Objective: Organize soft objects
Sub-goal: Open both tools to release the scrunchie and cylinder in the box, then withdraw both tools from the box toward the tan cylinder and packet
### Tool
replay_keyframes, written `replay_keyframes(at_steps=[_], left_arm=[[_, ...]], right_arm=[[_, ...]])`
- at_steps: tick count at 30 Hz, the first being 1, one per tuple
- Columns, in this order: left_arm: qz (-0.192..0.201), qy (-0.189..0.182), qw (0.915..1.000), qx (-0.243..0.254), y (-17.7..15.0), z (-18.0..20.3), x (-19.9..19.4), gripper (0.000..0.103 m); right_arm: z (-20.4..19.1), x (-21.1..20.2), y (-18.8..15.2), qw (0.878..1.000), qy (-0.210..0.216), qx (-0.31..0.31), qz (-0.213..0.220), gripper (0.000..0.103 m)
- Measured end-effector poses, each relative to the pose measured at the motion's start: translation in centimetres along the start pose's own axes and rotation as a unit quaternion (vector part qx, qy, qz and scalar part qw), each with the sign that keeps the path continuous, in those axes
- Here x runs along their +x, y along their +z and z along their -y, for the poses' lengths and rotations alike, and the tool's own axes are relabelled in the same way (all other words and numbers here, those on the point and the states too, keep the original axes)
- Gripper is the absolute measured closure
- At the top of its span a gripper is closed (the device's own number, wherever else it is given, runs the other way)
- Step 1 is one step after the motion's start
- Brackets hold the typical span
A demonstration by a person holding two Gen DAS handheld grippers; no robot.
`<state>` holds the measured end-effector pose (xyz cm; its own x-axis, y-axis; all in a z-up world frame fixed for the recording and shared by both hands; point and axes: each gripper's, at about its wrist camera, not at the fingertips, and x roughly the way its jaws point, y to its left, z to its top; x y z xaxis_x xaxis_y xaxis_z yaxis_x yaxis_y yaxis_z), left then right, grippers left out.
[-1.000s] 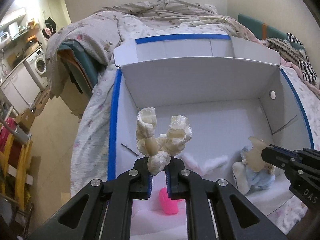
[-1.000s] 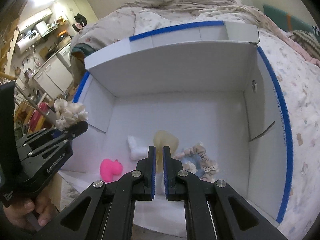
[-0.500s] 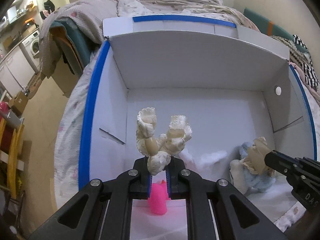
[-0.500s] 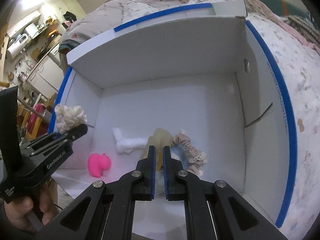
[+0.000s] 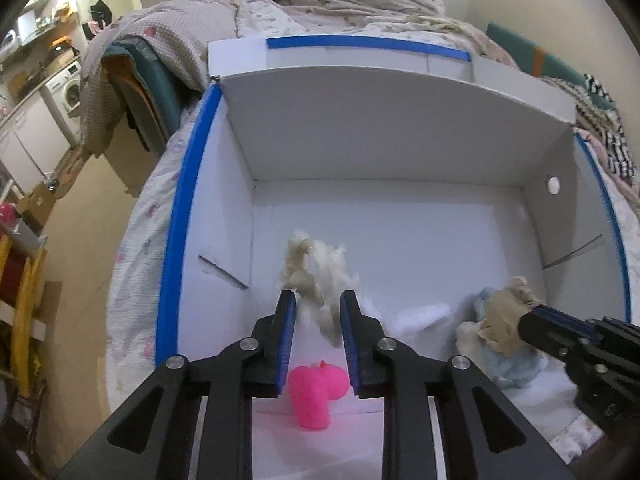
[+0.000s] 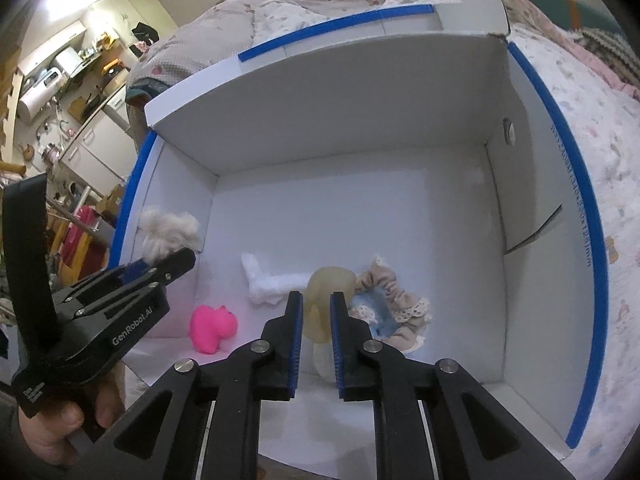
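Left gripper [image 5: 316,312]: I read its jaws as parted, with the cream fluffy scrunchie [image 5: 316,276] blurred between and just beyond the fingertips, apparently loose and dropping.
Right gripper [image 6: 312,312]: I saw the jaws standing apart around the translucent yellowish soft piece [image 6: 324,292]; I could not tell whether the pads pressed it.
Container: a white cardboard box [image 5: 400,140] with blue-taped edges, lying on a bed [image 6: 592,92].
Box contents, right wrist view: a pink plush toy [image 6: 210,326] at 8 o'clock, a white fuzzy strip [image 6: 268,284] near centre, and a beige lace-trimmed scrunchie [image 6: 400,304] on a pale blue plush [image 6: 370,308] at 4 o'clock.
Handling, cream fluffy scrunchie: I judged it light, soft and springy, not fragile; it should fall harmlessly.
Hold point: I would pinch through one gathered fold of the ring, not the loose fluff, which would slip.
Handling, translucent yellowish soft piece: I judged it pliable and possibly slick; a mid-body pinch seemed safest.
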<state>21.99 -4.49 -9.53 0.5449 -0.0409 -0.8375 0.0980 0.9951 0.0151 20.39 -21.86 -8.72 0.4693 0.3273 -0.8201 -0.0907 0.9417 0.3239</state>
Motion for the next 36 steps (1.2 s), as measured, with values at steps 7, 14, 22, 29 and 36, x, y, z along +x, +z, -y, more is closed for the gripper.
replay_keyframes(at_steps=[7,14,22,29,36], left_arm=[[0.003,0.01,0.9999,0.004,0.0,0.1,-0.3,0.076],[0.033,0.023,0.999,0.021,0.2,0.7,-2.0,0.051],[0.053,0.02,0.9981,0.023,0.0,0.5,-3.5,0.042],[0.076,0.004,0.9971,0.006,-0.5,-0.3,-5.5,0.035],[0.075,0.028,0.9968,0.004,-1.3,-0.8,-6.7,0.034]], right_arm=[[-0.3,-0.3,0.0,1.0,-0.006,0.001,0.008,0.08],[-0.1,-0.7,0.2,1.0,-0.01,0.008,0.017,0.052],[0.5,-2.5,0.0,0.998,-0.005,0.032,0.051,0.023],[1.2,-5.5,-0.2,0.992,0.03,0.065,0.104,0.003],[0.7,-6.2,-0.8,0.991,0.037,0.068,0.105,0.001]])
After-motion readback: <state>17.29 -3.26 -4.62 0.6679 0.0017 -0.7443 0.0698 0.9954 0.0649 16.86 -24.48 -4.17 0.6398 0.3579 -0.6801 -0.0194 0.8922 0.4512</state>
